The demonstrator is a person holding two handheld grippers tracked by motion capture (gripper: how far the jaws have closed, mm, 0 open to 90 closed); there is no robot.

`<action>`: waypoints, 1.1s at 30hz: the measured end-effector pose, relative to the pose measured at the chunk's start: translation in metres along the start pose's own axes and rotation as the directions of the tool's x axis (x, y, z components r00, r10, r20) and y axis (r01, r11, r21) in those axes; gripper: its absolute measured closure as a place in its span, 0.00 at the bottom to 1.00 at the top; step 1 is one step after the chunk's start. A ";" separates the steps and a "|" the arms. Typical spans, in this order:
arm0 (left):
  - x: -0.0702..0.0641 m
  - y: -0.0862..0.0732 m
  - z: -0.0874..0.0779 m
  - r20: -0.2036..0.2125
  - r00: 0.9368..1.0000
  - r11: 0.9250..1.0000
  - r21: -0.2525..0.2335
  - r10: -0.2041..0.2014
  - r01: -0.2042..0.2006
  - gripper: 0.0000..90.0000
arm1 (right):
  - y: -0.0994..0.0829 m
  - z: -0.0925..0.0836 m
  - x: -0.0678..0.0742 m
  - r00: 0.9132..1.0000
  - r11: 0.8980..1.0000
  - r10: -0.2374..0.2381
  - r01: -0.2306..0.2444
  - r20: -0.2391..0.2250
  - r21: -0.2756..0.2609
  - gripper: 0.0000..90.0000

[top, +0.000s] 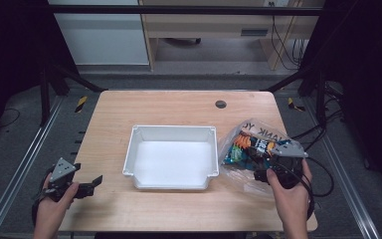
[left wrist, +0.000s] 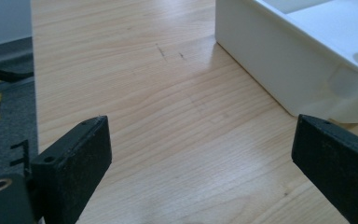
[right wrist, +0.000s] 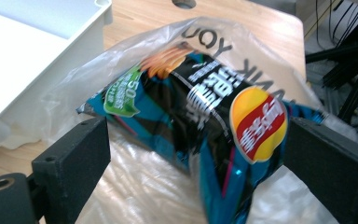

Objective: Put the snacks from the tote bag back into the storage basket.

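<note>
A light wooden table [top: 179,107] carries a white plastic bin [top: 171,130] at its middle; a clear plastic bag [top: 231,142] of snack packets lies just right of it.

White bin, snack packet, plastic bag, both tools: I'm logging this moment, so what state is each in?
White bin: upright, empty.
Snack packet: sealed, inside the bag, between the right tool's jaws.
Plastic bag: clear, crumpled, lying on the table right of the bin.
Right tool: jaws wide either side of the packet.
Left tool: open, nothing between its jaws.
</note>
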State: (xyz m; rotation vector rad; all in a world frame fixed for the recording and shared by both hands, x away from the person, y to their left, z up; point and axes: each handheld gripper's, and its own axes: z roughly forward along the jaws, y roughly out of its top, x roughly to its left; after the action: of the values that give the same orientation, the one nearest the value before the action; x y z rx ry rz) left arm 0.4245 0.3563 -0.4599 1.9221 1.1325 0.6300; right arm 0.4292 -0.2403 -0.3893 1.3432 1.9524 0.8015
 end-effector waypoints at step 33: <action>0.012 -0.009 -0.031 0.049 0.997 0.997 -0.054 -0.058 0.060 0.05 | 0.113 0.003 -0.030 0.947 0.918 -0.304 0.320 -0.101 0.235 0.10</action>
State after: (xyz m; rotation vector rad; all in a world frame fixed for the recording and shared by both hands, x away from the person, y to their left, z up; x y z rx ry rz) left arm 0.4035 0.3812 -0.4498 1.8405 1.1263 0.5745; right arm 0.5037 -0.2348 -0.2997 1.1063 2.3027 0.4605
